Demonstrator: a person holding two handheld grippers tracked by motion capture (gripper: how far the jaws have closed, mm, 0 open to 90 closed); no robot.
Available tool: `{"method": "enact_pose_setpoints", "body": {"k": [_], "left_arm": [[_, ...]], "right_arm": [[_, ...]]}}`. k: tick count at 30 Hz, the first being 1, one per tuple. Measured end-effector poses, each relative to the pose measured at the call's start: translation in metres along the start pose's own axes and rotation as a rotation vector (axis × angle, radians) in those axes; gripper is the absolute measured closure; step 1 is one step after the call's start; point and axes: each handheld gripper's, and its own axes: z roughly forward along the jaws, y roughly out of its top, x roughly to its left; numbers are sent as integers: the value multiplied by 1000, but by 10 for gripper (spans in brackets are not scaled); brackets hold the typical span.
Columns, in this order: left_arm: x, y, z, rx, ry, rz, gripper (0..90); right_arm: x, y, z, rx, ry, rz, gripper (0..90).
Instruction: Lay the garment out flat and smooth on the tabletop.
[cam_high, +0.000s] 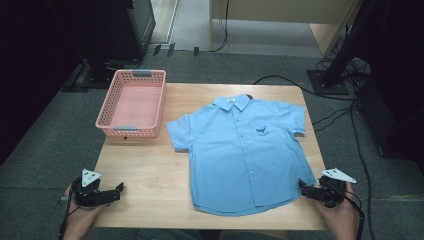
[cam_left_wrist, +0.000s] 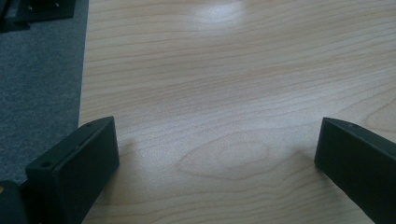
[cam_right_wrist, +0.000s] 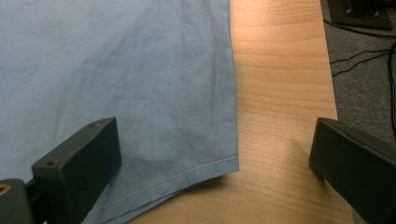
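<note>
From above, a blue shirt (cam_high: 243, 152) lies flat on the wooden table (cam_high: 145, 165), collar toward the far edge, hem near the person's edge. A pink basket (cam_high: 133, 103) sits at the far left corner, just beside 1 sleeve. The left gripper (cam_high: 118, 189) rests at the near left over bare wood, well apart from the shirt; the right gripper (cam_high: 303, 186) sits at the hem's right corner.

Along the left gripper view, the 2 jaws stand wide apart over bare wood, the table edge at the left.

Along the right gripper view, the jaws are spread, apparently straddling the shirt's hem corner without clamping it.
</note>
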Motion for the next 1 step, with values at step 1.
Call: {"method": "enact_pose_setpoints", "body": {"k": [1], "left_arm": [[0, 0, 0, 0, 0, 0, 0]], "right_arm": [[0, 0, 0, 0, 1, -1, 15]]}}
